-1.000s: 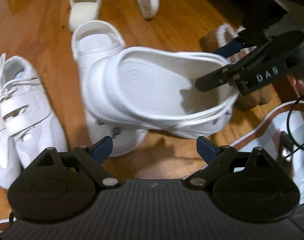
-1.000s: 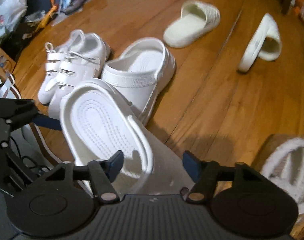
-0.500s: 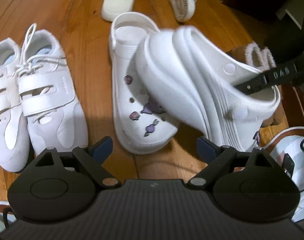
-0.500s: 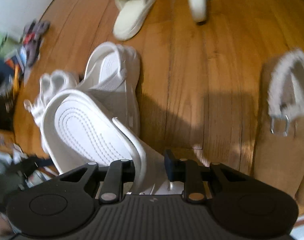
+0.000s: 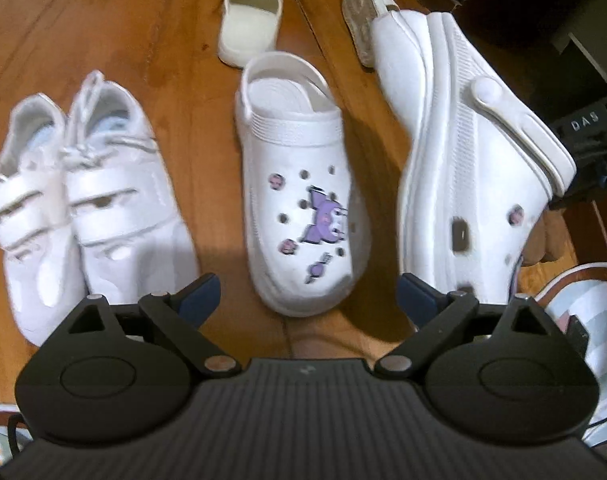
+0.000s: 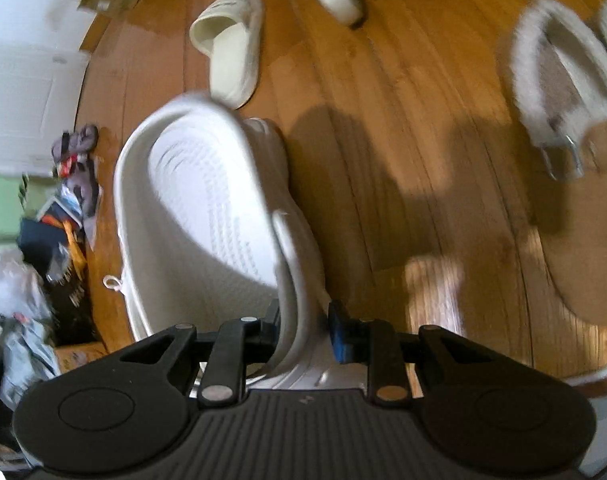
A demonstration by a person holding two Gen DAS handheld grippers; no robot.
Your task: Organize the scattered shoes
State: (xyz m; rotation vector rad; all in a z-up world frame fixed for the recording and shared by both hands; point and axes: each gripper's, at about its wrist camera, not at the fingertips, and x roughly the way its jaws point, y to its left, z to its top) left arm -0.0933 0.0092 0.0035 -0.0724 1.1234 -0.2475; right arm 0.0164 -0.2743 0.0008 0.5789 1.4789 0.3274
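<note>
Two tongs tilt steeply down over the wooden floor (image 5: pixel 151 36). Right tongs (image 6: pixel 303 330) clench the heel rim of a white foam clog (image 6: pixel 207 208), held on its side at three o'clock of its charm-studded mate (image 5: pixel 299 208). Left tongs (image 5: pixel 307 294) have just spread wider, empty.

A polished wooden plank floor (image 5: pixel 151 32) carries scattered footwear. At the left of the left wrist view, a pair of white strap sneakers (image 5: pixel 91 200) sits side by side. In the centre stands a white clog with purple charms (image 5: pixel 299 208); above it lies a cream slide (image 5: pixel 249 20). In the right wrist view, a tan fleece-lined slipper (image 6: pixel 575 184) rests at the right of the frame, and a clutter of bags and papers (image 6: pixel 59 216) crowds the left edge.
</note>
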